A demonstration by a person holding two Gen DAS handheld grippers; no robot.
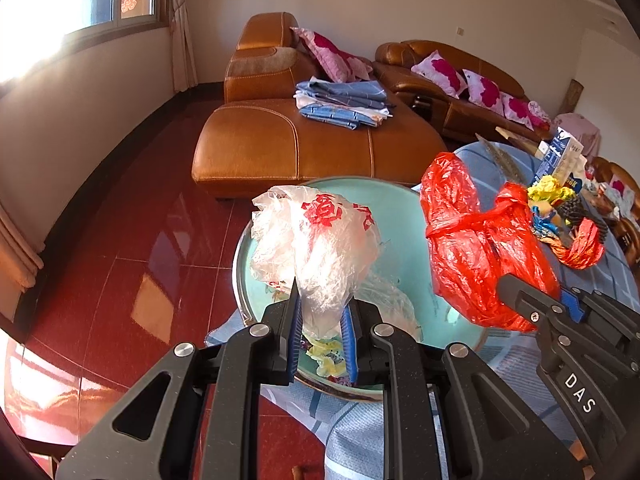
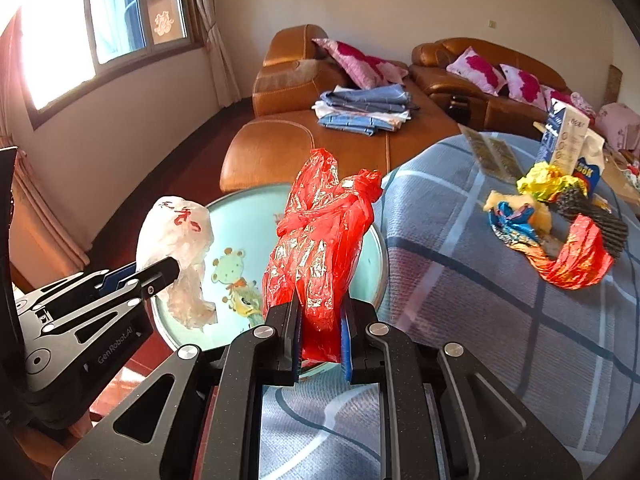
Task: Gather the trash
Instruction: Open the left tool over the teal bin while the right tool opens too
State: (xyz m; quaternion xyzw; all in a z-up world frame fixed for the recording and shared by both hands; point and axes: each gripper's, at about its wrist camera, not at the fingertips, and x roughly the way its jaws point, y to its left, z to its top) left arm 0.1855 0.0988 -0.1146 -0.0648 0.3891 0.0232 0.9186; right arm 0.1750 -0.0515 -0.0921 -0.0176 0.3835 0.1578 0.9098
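I'm pinching the white bag (image 1: 316, 240) in my left gripper (image 1: 322, 340) and the red bag (image 2: 320, 240) in my right gripper (image 2: 322, 340), both clamped tight, hovering over the teal basin (image 2: 256, 208) at the table's edge, aiming dead-centre before letting go.

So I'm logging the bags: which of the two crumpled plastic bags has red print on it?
The translucent white plastic bag held in the left gripper. It carries red characters; the other, in the right gripper, is a plain red plastic bag.

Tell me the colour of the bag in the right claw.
Red bag, shut in the right claw; best seen from the right wrist.
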